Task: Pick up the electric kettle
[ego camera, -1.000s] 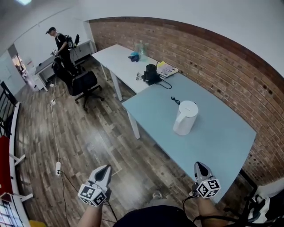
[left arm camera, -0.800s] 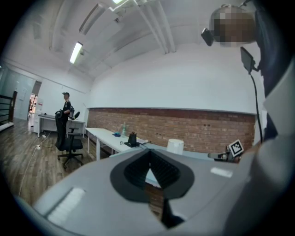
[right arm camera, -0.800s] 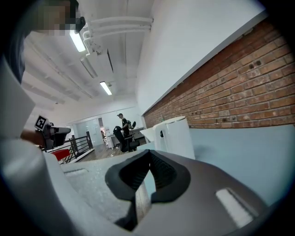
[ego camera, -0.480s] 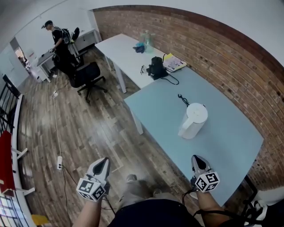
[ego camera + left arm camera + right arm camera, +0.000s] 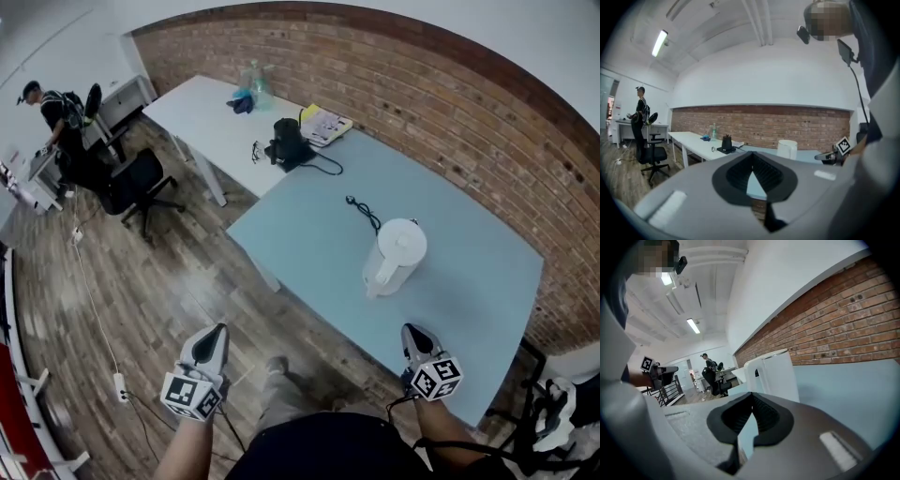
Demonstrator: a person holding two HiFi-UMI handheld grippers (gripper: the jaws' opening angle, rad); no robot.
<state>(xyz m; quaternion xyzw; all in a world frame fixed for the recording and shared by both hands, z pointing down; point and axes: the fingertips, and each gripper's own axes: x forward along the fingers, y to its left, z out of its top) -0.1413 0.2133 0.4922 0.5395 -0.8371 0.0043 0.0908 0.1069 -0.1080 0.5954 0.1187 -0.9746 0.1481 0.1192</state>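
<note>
The white electric kettle (image 5: pixel 395 255) stands upright on the light blue table (image 5: pixel 300 234), handle toward me, its black cord (image 5: pixel 364 214) lying behind it. My right gripper (image 5: pixel 412 334) is shut and empty at the table's near edge, a short way from the kettle (image 5: pixel 771 373), which fills the middle of the right gripper view ahead of the gripper (image 5: pixel 751 397). My left gripper (image 5: pixel 217 332) hangs over the wooden floor, left of the table, shut with nothing in it. In the left gripper view the gripper (image 5: pixel 751 157) faces the kettle (image 5: pixel 787 149), which looks small and far off.
A white table (image 5: pixel 202 112) adjoins at the back with a black bag (image 5: pixel 286 145), papers (image 5: pixel 323 124) and bottles (image 5: pixel 255 89). A brick wall (image 5: pixel 450 103) runs behind both tables. An office chair (image 5: pixel 141 178), a person (image 5: pixel 56 112) and a floor power strip (image 5: pixel 120 386) are at left.
I have stepped closer to the blue table and both grippers came forward with me. The kettle has not moved on the table. Both grippers stay shut.
</note>
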